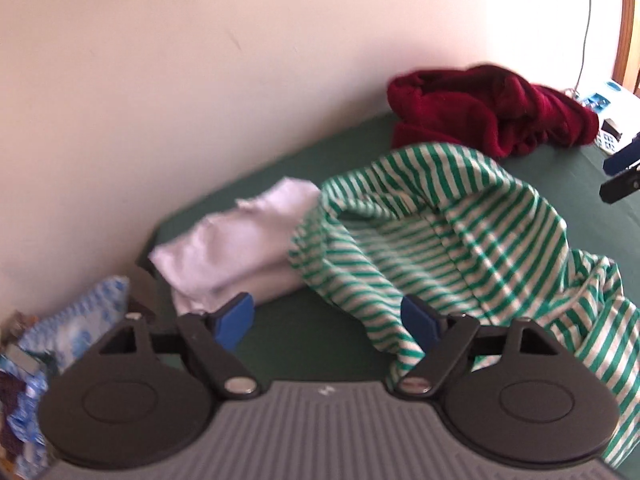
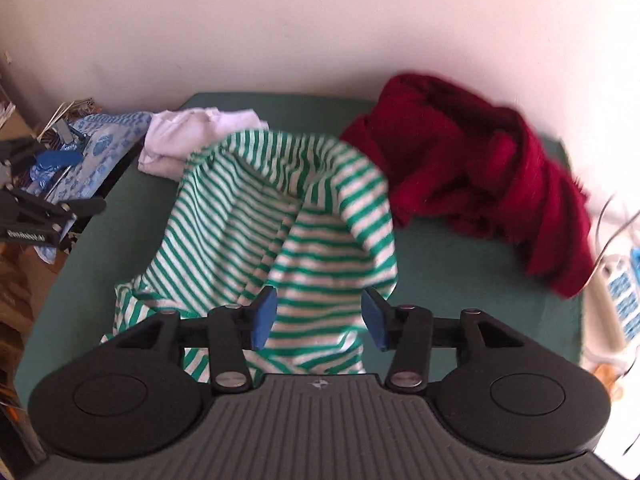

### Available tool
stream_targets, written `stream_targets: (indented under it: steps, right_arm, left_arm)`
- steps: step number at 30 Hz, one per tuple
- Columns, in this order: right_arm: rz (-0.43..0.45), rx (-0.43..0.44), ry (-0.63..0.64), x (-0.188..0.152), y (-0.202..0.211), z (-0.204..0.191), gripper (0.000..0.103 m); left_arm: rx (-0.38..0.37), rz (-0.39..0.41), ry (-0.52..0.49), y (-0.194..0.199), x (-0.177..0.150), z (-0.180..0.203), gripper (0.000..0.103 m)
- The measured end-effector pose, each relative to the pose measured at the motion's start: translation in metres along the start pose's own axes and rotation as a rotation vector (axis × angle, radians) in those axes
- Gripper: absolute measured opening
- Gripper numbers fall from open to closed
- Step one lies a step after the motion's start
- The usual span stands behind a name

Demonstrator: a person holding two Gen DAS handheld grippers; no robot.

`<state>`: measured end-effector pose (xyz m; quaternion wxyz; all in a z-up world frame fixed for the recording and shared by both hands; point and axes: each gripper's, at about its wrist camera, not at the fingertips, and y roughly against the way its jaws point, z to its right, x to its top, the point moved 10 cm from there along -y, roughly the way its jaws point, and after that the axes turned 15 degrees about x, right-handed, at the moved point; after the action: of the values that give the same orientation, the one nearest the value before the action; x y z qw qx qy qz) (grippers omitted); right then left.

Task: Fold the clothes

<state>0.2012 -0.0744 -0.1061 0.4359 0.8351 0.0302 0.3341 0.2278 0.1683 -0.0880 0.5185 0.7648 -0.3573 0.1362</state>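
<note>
The green table [image 2: 460, 280] against the pale wall [image 2: 280, 20] carries everything. Largest on it is the striped shirt [image 2: 280, 216], green and white, bunched in a loose heap near the middle and front edge, not yet laid flat. Behind it to the right lies a crumpled red garment [image 2: 480, 176], its edge touching or just beside the shirt. Behind to the left sits a white cloth [image 2: 192, 136], partly under the shirt's rim as far as the right wrist view shows. A blue patterned fabric [image 2: 100, 148] lies off the table's left end.

The right gripper [image 2: 318, 318] has its fingers spread, with striped fabric showing in the gap below but nothing pinched. The left gripper [image 1: 330, 316] is also spread wide; its right finger seems to touch a hanging fold of the shirt, while the gap itself shows bare table.

What could go wrong, as I judge it: the shirt is so rumpled that a pinch could catch two layers at once (or a sleeve instead of a hem), and lifting would then twist it rather than spread it. Pulling it flat could also drag the white cloth or snag the fuzzy red garment, since both crowd the room needed for spreading.
</note>
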Motion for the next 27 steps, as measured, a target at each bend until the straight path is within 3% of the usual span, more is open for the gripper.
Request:
stream_targets:
  steps: [3, 9, 17, 18, 20, 21, 22, 23, 25, 27]
  right_arm:
    - [-0.045, -0.022, -0.026, -0.023, -0.022, 0.015, 0.049]
    - [-0.062, -0.028, -0.08, -0.045, -0.048, 0.042, 0.049]
    - [-0.028, 0.017, -0.151, -0.054, -0.074, 0.062, 0.051]
    - [-0.016, 0.026, -0.152, -0.052, -0.075, 0.061, 0.051]
    - [-0.009, 0.043, -0.145, -0.049, -0.078, 0.058, 0.051]
    - [-0.007, 0.052, -0.139, -0.048, -0.08, 0.056, 0.049]
    - [-0.011, 0.064, -0.122, -0.047, -0.081, 0.053, 0.042]
    - [-0.016, 0.069, -0.093, -0.046, -0.082, 0.05, 0.029]
    - [-0.017, 0.05, -0.042, -0.041, -0.08, 0.047, 0.014]
    - [0.011, 0.054, -0.047, -0.036, -0.074, 0.049, 0.011]
  left_arm:
    - [-0.027, -0.087, -0.008, -0.024, -0.03, 0.022, 0.081]
    - [-0.055, -0.144, -0.01, -0.052, -0.056, 0.041, 0.082]
    - [-0.045, -0.137, -0.088, -0.079, -0.057, 0.06, 0.088]
    - [-0.064, -0.144, -0.081, -0.081, -0.057, 0.063, 0.085]
    - [-0.085, -0.136, -0.069, -0.082, -0.055, 0.068, 0.066]
    - [-0.098, -0.131, -0.07, -0.081, -0.055, 0.072, 0.052]
    - [-0.11, -0.125, -0.07, -0.081, -0.055, 0.075, 0.037]
    - [-0.121, -0.12, -0.071, -0.08, -0.054, 0.079, 0.032]
    - [-0.135, -0.113, -0.055, -0.08, -0.054, 0.079, 0.024]
    - [-0.151, -0.101, -0.025, -0.078, -0.052, 0.076, 0.01]
